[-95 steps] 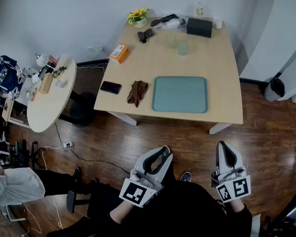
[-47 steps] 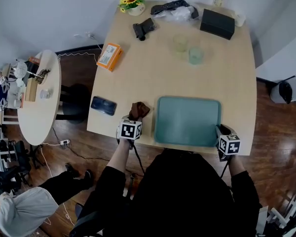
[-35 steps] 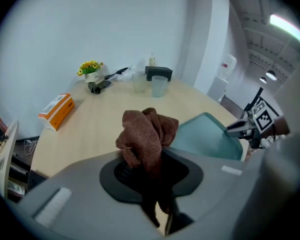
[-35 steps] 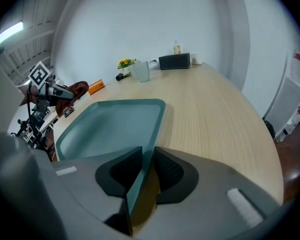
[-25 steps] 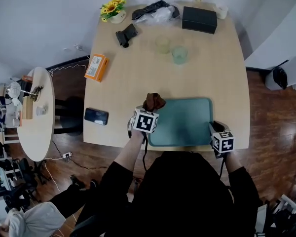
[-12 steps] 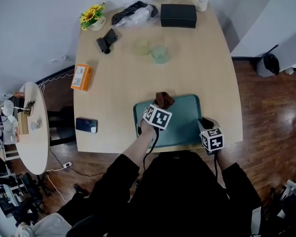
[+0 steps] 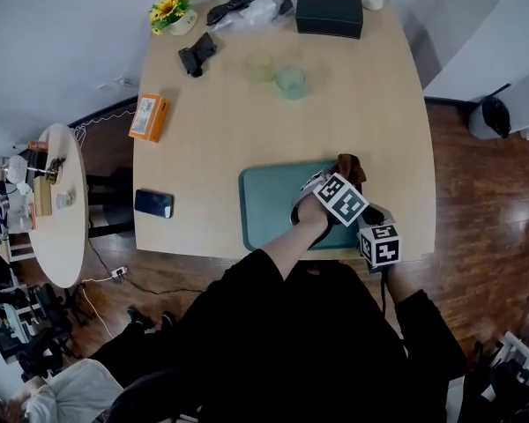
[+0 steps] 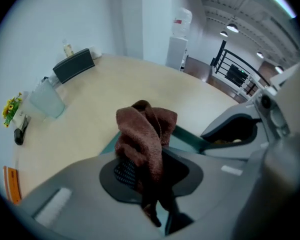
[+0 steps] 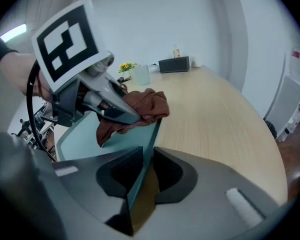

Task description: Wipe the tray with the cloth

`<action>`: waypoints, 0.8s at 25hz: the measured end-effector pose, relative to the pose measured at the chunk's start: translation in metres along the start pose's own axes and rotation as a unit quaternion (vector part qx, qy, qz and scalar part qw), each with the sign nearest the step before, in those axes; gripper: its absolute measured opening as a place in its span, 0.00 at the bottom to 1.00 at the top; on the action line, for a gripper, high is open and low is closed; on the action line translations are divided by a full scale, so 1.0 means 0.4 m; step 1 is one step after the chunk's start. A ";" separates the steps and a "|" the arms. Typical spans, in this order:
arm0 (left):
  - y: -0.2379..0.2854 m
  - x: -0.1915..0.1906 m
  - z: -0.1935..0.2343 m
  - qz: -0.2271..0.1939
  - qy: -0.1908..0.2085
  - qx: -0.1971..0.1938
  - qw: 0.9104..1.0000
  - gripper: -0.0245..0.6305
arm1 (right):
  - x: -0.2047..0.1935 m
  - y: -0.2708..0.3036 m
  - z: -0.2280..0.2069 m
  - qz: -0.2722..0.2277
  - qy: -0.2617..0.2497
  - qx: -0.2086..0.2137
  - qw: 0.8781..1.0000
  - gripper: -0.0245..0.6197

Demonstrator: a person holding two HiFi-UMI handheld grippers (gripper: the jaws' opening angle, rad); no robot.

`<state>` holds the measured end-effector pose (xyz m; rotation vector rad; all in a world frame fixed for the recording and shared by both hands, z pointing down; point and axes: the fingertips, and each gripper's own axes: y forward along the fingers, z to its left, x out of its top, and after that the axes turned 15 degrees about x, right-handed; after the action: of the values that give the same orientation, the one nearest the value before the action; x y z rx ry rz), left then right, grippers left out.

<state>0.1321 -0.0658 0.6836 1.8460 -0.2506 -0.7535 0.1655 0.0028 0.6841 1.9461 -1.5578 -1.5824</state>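
A teal tray point(image 7: 269, 205) lies near the front edge of the wooden table point(image 7: 212, 130). My left gripper point(image 7: 346, 176) is shut on a brown cloth point(image 7: 350, 166) and holds it over the tray's right end; in the left gripper view the cloth point(image 8: 142, 134) bunches up out of the jaws. My right gripper point(image 7: 368, 220) sits at the tray's near right corner. In the right gripper view the tray's rim point(image 9: 151, 139) runs between its jaws, which have just been closing on it. That view also shows the cloth point(image 9: 142, 104) just ahead, above the tray floor point(image 9: 90, 134).
On the table sit a black phone point(image 7: 153, 204) at left, an orange box point(image 7: 145, 116), two glasses point(image 7: 291, 81), a black box point(image 7: 329, 13), a flower pot point(image 7: 172, 9) and a plastic bag point(image 7: 251, 7) at the back. A round side table point(image 7: 57, 227) stands at left.
My left gripper has carried the cloth rightwards across the tray, from its far left corner to its right end. The right gripper has stayed at the tray's near right corner.
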 end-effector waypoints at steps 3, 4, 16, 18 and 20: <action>-0.029 -0.134 0.080 0.013 -0.012 0.018 1.000 0.14 | -0.002 0.004 0.000 -0.001 0.004 0.003 1.000 0.14; -0.044 -0.192 0.112 0.022 -0.021 0.023 0.999 0.14 | -0.002 0.004 -0.001 -0.001 0.005 0.004 1.000 0.13; -0.131 -0.542 0.333 0.074 -0.141 0.083 0.984 0.14 | -0.002 0.015 -0.004 -0.005 0.007 0.001 1.000 0.13; -0.131 -0.542 0.332 0.073 -0.137 0.085 0.984 0.14 | -0.003 0.014 -0.003 -0.005 0.008 -0.001 1.000 0.13; -0.132 -0.541 0.330 0.076 -0.137 0.085 0.984 0.14 | -0.003 0.012 -0.002 -0.005 0.007 -0.003 1.000 0.13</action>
<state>-0.1253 -0.0369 0.6884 1.8537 -0.6433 -0.9022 0.1634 0.0013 0.6887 1.9612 -1.5373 -1.5720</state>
